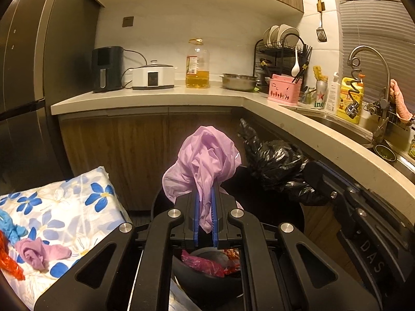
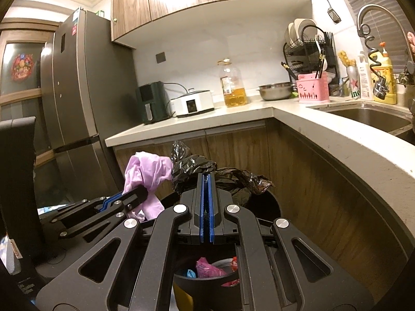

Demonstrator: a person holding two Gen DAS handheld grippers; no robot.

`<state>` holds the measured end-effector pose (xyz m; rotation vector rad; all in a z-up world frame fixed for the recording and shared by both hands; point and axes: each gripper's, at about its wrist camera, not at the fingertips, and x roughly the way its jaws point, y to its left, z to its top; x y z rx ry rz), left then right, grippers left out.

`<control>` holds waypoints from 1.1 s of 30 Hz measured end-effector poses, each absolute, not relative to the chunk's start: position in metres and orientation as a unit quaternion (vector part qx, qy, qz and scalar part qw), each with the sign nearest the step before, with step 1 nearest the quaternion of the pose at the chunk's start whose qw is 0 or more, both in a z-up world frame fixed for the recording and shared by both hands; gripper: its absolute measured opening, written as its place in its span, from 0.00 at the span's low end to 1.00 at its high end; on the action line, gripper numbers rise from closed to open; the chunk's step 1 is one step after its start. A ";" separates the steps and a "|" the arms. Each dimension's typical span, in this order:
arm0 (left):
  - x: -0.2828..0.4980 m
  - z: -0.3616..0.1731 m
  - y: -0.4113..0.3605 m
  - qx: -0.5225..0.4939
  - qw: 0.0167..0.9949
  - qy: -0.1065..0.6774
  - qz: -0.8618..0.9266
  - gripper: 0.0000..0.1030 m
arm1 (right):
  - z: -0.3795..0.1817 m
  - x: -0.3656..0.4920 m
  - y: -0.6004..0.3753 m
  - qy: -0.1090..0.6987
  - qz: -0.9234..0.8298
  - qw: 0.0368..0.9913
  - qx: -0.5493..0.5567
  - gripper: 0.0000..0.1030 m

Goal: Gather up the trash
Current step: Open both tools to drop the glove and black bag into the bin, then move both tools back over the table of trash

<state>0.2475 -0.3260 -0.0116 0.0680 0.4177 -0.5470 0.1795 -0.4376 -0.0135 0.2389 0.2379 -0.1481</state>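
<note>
My left gripper (image 1: pixel 205 194) is shut on a crumpled lilac plastic bag (image 1: pixel 202 153) and holds it above a black trash bin (image 1: pixel 293 207). The bin holds pink and red wrappers (image 1: pixel 202 263). My right gripper (image 2: pixel 206 178) is shut on the black bin liner (image 2: pixel 197 168), holding its edge up over the bin rim (image 2: pixel 272 204). The right gripper shows in the left wrist view (image 1: pixel 320 178) at the right, gripping the liner (image 1: pixel 275 160). The left gripper shows in the right wrist view (image 2: pixel 135 194) with the lilac bag (image 2: pixel 147 171).
A surface with a blue-flower cloth (image 1: pixel 77 202) at the left carries a lilac bag (image 1: pixel 39 254), a blue piece (image 1: pixel 10 226) and a red piece (image 1: pixel 9 261). The counter (image 1: pixel 155 98) and its cabinets stand behind; the sink (image 2: pixel 368 119) at right; the fridge (image 2: pixel 75 103) at left.
</note>
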 end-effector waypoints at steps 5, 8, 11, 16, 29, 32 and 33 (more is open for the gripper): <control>0.252 -0.015 -0.326 0.038 0.940 0.208 -0.269 0.12 | -0.018 0.185 -0.443 0.126 -0.075 0.981 0.126 0.07; 0.254 -0.018 -0.326 0.039 0.938 0.212 -0.270 0.27 | -0.021 0.187 -0.445 0.131 -0.079 0.980 0.130 0.13; 0.257 -0.020 -0.322 0.032 0.939 0.216 -0.266 0.41 | -0.022 0.185 -0.448 0.132 -0.086 0.978 0.133 0.16; 0.257 -0.024 -0.309 0.017 0.944 0.219 -0.247 0.64 | -0.025 0.180 -0.449 0.136 -0.097 0.977 0.133 0.35; 0.232 -0.029 -0.256 0.003 0.961 0.223 -0.166 0.89 | -0.025 0.157 -0.426 0.135 -0.102 0.979 0.113 0.73; 0.223 -0.029 -0.240 -0.009 0.962 0.225 -0.151 0.93 | -0.025 0.151 -0.419 0.136 -0.099 0.979 0.115 0.75; 0.219 -0.030 -0.235 -0.011 0.963 0.225 -0.146 0.93 | -0.025 0.149 -0.417 0.136 -0.098 0.979 0.114 0.75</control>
